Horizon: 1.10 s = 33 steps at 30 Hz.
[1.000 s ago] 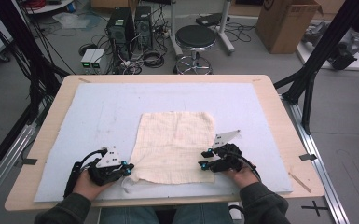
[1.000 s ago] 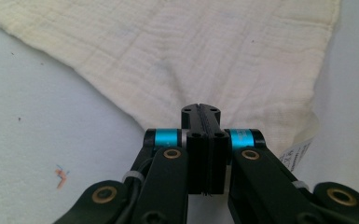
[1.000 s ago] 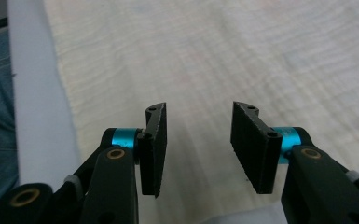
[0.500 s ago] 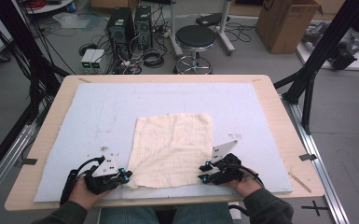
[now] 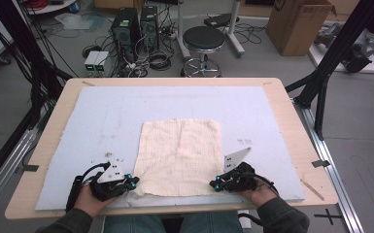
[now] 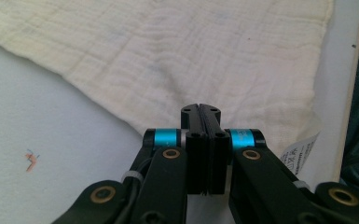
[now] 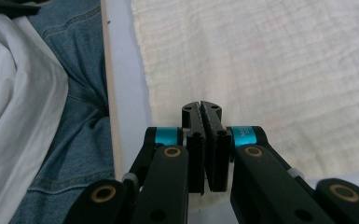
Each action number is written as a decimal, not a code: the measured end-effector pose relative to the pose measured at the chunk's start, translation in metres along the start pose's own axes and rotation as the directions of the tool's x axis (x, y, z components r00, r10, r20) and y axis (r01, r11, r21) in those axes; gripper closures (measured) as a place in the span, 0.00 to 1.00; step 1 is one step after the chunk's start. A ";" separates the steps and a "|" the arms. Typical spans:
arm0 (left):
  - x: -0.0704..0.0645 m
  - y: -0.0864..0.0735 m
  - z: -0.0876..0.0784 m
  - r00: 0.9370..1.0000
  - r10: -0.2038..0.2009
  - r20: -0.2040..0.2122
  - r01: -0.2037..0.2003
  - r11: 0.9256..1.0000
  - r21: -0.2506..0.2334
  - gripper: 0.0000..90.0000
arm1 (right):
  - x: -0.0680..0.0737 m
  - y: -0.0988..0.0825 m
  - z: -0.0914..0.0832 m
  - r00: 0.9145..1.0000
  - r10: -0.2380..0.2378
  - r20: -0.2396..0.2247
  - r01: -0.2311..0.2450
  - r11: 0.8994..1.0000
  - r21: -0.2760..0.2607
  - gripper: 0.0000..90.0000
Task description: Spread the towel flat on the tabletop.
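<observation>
Near table edge, both forearms come in low, hands resting on the light blue mat (image 5: 102,121). Left hand (image 5: 90,201) holds the left gripper (image 5: 132,181) level, pointing right at the near-left corner of the cream cloth (image 5: 179,155); jaws pressed together over the cloth corner, whether fabric is pinched between them cannot be told. Right hand (image 5: 262,194) mirrors it, right gripper (image 5: 214,183) pointing left at the near-right corner; its jaws have just been closing and now meet over the cloth edge, grip on fabric unclear. Cloth lies flat, spread mid-mat, between the grippers. A white label (image 6: 298,151) sticks out at the cloth's near-left corner. Farther off, bare mat, then the wooden table (image 5: 175,81) rim.
</observation>
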State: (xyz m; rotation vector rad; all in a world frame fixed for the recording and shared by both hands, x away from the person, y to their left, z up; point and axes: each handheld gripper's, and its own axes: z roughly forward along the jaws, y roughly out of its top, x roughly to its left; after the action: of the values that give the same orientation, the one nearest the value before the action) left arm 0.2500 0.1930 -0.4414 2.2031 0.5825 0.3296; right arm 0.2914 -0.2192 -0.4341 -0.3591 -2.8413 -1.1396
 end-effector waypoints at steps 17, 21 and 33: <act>0.007 0.002 -0.012 0.998 -0.060 -0.006 0.060 0.996 -0.072 0.77 | -0.005 0.000 -0.012 0.997 0.071 0.030 -0.067 0.990 -0.121 0.77; 0.011 0.005 -0.015 0.996 -0.089 -0.016 0.087 0.991 -0.101 0.70 | -0.009 0.004 -0.014 0.993 0.098 0.064 -0.086 0.983 -0.163 0.68; 0.017 0.018 -0.015 0.990 -0.139 -0.007 0.135 0.973 -0.187 0.64 | -0.017 0.010 -0.020 0.982 0.138 0.128 -0.106 0.968 -0.227 0.57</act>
State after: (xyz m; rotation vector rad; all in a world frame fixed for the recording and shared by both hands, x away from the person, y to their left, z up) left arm 0.2632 0.2012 -0.4177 1.9713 0.6834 0.3205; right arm 0.3093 -0.2293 -0.4151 -0.6450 -2.7676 -1.4602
